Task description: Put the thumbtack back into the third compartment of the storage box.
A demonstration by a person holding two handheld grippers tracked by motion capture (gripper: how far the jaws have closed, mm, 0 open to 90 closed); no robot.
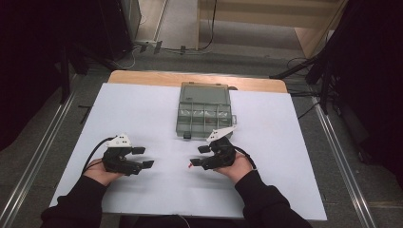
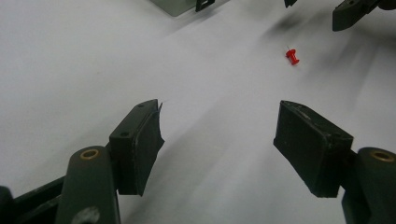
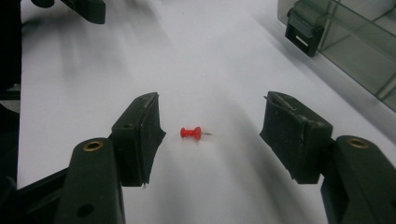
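Pushpin (image 3: 191, 133) lies between open right tool (image 3: 212, 135) jaws; left tool (image 2: 217, 140) open, empty.

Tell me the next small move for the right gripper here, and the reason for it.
Probably lower the right gripper a little and close it on the red push pin. The pin lies on its side on the white sheet, between the open jaws but touched by neither pad, and the left gripper is apart from it.

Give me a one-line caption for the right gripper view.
Right gripper open over a red pushpin lying on white paper, a clear box at upper right.
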